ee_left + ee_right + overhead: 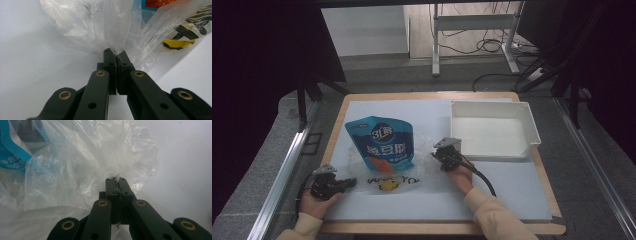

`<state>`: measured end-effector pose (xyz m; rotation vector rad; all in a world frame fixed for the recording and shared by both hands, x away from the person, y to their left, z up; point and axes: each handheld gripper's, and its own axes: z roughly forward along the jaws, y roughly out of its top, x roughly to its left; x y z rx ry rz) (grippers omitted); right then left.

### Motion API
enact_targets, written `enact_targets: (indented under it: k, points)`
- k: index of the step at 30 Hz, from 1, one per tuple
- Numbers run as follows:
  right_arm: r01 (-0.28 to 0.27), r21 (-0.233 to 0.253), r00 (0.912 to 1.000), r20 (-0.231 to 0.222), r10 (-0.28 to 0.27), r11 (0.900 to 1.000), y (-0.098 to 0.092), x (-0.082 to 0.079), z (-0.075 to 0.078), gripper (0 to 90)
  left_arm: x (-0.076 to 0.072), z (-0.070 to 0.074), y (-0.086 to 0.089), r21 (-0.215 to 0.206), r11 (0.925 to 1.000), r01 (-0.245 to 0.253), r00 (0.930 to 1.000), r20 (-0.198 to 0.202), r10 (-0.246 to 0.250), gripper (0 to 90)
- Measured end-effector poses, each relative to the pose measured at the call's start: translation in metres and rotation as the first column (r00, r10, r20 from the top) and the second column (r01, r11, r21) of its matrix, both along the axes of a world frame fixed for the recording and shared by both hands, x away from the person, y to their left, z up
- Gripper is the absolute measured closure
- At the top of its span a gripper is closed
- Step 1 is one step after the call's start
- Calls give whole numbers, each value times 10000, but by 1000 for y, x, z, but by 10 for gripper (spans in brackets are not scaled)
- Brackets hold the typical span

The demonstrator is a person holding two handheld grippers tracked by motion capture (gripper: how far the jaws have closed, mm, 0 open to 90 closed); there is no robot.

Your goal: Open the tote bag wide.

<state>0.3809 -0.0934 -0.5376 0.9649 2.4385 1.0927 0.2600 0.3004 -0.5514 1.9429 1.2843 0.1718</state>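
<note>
Each hand-held gripper, left [115, 55] and right [118, 180], pinched the clear plastic bag [362, 162] around a blue pouch [382, 142] whose large white writing was too blurred to read.

The blue pouch [15, 150] is cut off at the frame edge — its print blurred behind the clear bag [82, 162].

pouch [381, 142]: blue, orange (white lettering) | plastic bag [384, 175]: clear, black-yellow print | tray [532, 130]: white

Black left gripper [115, 56], brass rivets; right gripper [118, 180] alike; cream sleeves [494, 216].
</note>
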Motion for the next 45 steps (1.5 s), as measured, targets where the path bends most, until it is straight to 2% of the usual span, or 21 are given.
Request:
enact_targets:
  k: [2, 4, 7, 10, 13, 16, 17, 19, 24, 28, 32, 36, 38, 40, 43, 45]
  points:
    - [15, 19, 10000, 1, -15, 10000, 0, 0, 0, 874, 0, 0, 0, -33, 10000, -14, 10000, 7, 14, 880]
    - [-26, 144, 9999, -101, 28, 9999, -1, 0, 0, 827, -1, 1, 0, -106, 9999, -29, 10000, 81, 29, 861]
    - [-77, 297, 9999, -149, 82, 9995, -2, -2, 3, 763, -3, 4, 3, -358, 9992, -161, 9992, 360, 174, 809]
    - [-97, 701, 10000, 7, 97, 9975, -3, -6, 12, 681, -7, 9, 6, -580, 9977, -346, 9969, 688, 385, 741]
    - [-167, 1334, 9997, 173, 145, 9909, -7, -10, 24, 603, -10, 13, 8, -755, 9959, -490, 9938, 962, 562, 654]
    - [-280, 1744, 9991, 352, 222, 9843, -12, -15, 38, 529, -14, 19, 11, -913, 9941, -586, 9885, 1336, 705, 552]
    - [-314, 1875, 9988, 436, 237, 9818, -14, -16, 43, 511, -14, 19, 11, -913, 9941, -586, 9885, 1336, 705, 519]
    - [-338, 2193, 9980, 598, 212, 9751, -20, -19, 54, 485, -19, 26, 14, -1029, 9918, -757, 9822, 1640, 919, 457]
    - [-219, 2735, 9962, 875, -22, 9616, -39, -20, 77, 443, -25, 35, 19, -1230, 9871, -1021, 9735, 1917, 1246, 366]
    - [-253, 2902, 9942, 1078, -64, 9566, -52, -23, 91, 433, -30, 45, 25, -1378, 9837, -1158, 9639, 2235, 1448, 334]
    - [-508, 3036, 9928, 1185, 152, 9514, -58, -28, 105, 459, -38, 58, 31, -1529, 9795, -1309, 9519, 2568, 1673, 375]
    - [-1177, 3144, 9888, 1244, 820, 9420, -54, -37, 120, 620, -42, 74, 29, -1486, 9814, -1215, 9436, 2896, 1606, 626]
    - [-1571, 3002, 9845, 1231, 1251, 9409, -46, -44, 126, 727, -40, 81, 25, -1488, 9842, -956, 9475, 2893, 1358, 756]
    - [-1952, 2820, 9782, 1252, 1657, 9393, -36, -50, 130, 801, -35, 87, 19, -1361, 9876, -779, 9509, 2874, 1146, 833]
    - [-2425, 2482, 9677, 1307, 2156, 9379, -22, -55, 136, 875, -22, 92, 10, -1260, 9903, -580, 9573, 2743, 910, 884]
    - [-2593, 2347, 9635, 1303, 2340, 9369, -13, -56, 139, 887, -12, 94, 6, -1207, 9913, -524, 9609, 2641, 829, 898]
